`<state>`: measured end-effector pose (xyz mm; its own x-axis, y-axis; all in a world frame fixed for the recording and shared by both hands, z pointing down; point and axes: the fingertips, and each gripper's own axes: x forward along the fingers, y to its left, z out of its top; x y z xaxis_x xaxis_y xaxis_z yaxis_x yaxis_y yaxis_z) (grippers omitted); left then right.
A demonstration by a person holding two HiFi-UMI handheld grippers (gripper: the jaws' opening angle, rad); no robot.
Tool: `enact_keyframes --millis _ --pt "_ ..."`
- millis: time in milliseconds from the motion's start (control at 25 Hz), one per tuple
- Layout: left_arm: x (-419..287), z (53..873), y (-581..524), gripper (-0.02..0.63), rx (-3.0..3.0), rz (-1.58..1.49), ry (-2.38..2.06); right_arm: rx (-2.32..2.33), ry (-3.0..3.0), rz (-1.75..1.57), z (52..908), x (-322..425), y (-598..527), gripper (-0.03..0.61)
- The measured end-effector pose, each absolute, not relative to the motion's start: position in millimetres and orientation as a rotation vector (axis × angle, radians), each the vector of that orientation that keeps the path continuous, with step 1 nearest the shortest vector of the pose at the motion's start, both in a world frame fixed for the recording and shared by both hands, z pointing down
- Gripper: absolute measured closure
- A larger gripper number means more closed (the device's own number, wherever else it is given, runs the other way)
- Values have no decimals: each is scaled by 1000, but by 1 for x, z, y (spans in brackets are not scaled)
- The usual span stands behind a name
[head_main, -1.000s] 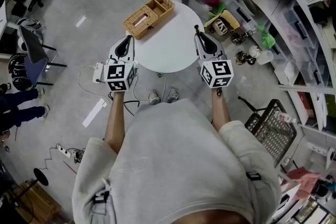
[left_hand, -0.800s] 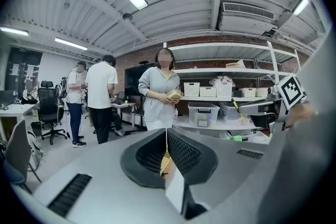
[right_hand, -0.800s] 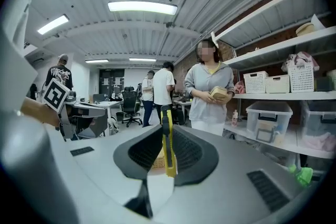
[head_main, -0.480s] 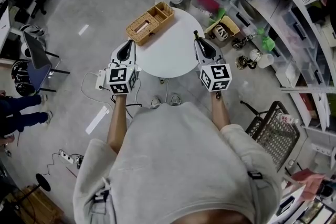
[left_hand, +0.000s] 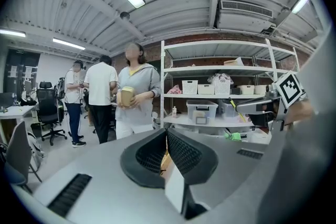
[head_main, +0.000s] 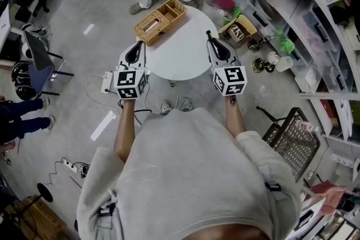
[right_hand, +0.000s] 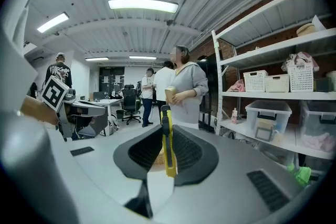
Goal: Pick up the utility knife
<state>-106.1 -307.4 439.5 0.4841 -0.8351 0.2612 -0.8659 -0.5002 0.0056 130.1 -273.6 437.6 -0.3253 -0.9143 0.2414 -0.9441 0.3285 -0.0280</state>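
1. Right gripper view: the right gripper (right_hand: 166,135) has its two black ribbed pads pressed onto the utility knife (right_hand: 169,157). The knife is a slim yellow body with a dark strip down its front. It stands on end in the narrow gap, and its top pokes up above the jaw tips.
2. So the task's thing is not on the table. It is up in the air, pinched by the right gripper at the near right edge of the round white table (head_main: 180,62).
3. Left gripper view: the left gripper (left_hand: 165,136) has its jaws drawn almost together with nothing between them. Only a thin slit shows, and a bit of wicker can be seen through it.
4. In the head view both grippers are held out level with each other, one at each near side of the table, left and right. The left one is off the table's near left edge.
5. On the tabletop itself I can see only the wicker basket (head_main: 159,18), at the far left rim. The rest of the top looks bare.
6. A person (right_hand: 185,89) stands on the far side of the table, holding a small tan container. They are well apart from both grippers.
7. My judgement is that the pick-up is done, since the knife is gripped and clear of the surface. What is left is small: keep the pinch firm so the thin body does not slip or swivel between the pads.
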Motion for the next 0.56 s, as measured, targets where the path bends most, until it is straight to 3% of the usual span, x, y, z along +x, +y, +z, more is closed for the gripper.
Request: enact_keyframes --millis 560 --pt "-96 446 -301 591 2585 336 -1474 1682 -2401 266 446 134 -268 502"
